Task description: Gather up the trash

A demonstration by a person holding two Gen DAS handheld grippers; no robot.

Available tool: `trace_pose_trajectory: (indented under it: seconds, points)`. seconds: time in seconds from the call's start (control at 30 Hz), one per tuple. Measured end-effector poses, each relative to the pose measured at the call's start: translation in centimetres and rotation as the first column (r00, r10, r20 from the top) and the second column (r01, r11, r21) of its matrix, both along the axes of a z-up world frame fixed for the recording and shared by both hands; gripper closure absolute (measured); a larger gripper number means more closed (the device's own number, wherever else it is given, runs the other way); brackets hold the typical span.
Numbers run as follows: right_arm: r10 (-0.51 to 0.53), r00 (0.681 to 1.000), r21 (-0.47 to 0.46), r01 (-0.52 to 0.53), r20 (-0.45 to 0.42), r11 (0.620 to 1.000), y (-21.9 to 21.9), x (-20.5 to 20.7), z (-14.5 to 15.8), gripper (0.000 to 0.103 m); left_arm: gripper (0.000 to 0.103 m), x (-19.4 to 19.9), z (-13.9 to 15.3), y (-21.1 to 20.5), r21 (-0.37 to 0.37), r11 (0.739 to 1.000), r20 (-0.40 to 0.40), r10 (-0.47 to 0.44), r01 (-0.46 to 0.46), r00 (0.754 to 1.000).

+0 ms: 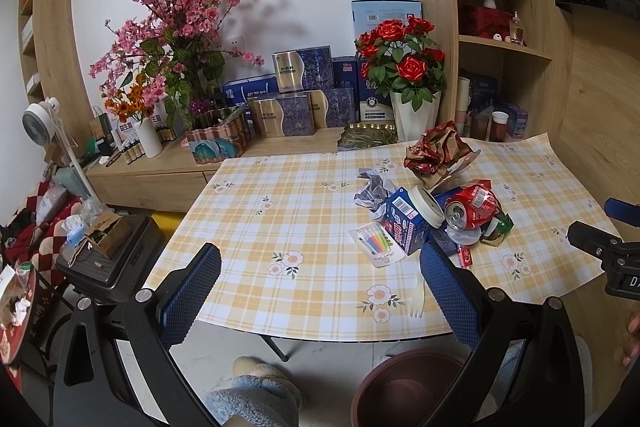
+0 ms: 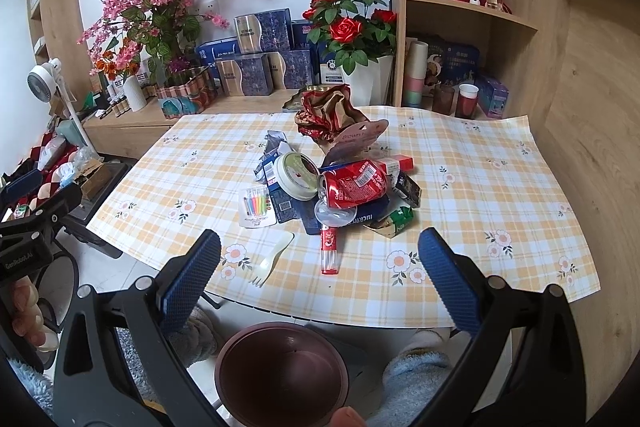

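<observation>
Both claws spread apart, empty — left gripper (image 1: pixel 320 283), right gripper (image 2: pixel 320 271). Crushed cola can (image 2: pixel 352 183) mid-tabletop: light, slick — pinch its dented waist.

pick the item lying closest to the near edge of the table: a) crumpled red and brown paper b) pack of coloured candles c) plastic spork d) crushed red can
c: the plastic spork lies apart from the pile with its tines almost at the near edge of the table, while the crushed red can, the pack of coloured candles and the crumpled paper all sit farther in.
</observation>
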State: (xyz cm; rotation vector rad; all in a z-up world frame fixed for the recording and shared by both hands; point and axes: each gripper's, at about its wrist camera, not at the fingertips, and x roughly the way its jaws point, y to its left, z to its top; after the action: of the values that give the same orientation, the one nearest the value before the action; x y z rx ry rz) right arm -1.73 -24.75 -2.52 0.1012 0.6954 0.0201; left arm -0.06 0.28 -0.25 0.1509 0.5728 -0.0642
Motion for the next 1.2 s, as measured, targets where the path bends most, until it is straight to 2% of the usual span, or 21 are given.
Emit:
trace_pose_trajectory:
  seconds: [0.2, 0.4, 0.53, 0.63, 0.8, 0.9, 0.97, 1.1, 1.2]
  points:
    - [-0.027, 1.000, 0.015, 0.027, 0.000, 1.000, -0.6, 0.3, -0.5, 0.006, 0.005, 0.9, -0.8, 0.0, -0.016, 0.999, -0.015, -0.028, 0.027, 1.000]
    - [-0.057, 0.998, 0.049, 0.057, -0.004, 0.997, -1.8, 0.9, -1.5, 0.006, 0.005, 2.7, -2.4, 0.7, -0.109, 0.991, -0.065, -0.081, 0.073, 0.995]
    - [-0.055, 0.998, 0.069, 0.055, -0.006, 0.996, -2.5, 1.9, -2.2, 0.006, 0.005, 3.8, -3.0, 1.1, -0.160, 0.984, -0.051, -0.084, 0.075, 0.995]
    - [-0.026, 1.000, 0.032, 0.026, 0.004, 0.999, -2.9, 3.4, -2.3, 0.006, 0.005, 5.0, -3.4, 1.3, -0.159, 0.985, -0.028, -0.077, 0.072, 0.997]
    - [0.111, 0.994, -0.134, -0.110, -0.002, 0.985, -2.6, 8.5, -1.4, 0.006, 0.005, 7.4, -3.8, 1.8, -0.148, 0.988, 0.016, -0.045, 0.047, 0.999]
    - [0.184, 0.983, -0.271, -0.175, 0.010, 0.947, -2.1, 12.9, -0.8, 0.006, 0.005, 9.6, -4.4, 2.3, -0.160, 0.987, -0.015, -0.031, 0.028, 0.999]
    - [0.225, 0.974, -0.322, -0.213, -0.002, 0.922, -2.1, 16.3, -1.0, 0.006, 0.005, 11.3, -5.4, 2.7, -0.198, 0.980, -0.084, -0.026, 0.009, 0.996]
    - [0.257, 0.966, -0.314, -0.256, -0.041, 0.914, -2.9, 23.0, -2.1, 0.006, 0.005, 13.1, -7.2, 3.1, -0.241, 0.970, -0.175, -0.025, -0.019, 0.984]
    - [0.278, 0.956, -0.296, -0.292, -0.091, 0.910, -2.8, 27.5, -3.5, 0.006, 0.005, 13.4, -8.2, 3.3, -0.274, 0.962, -0.194, -0.047, -0.008, 0.980]
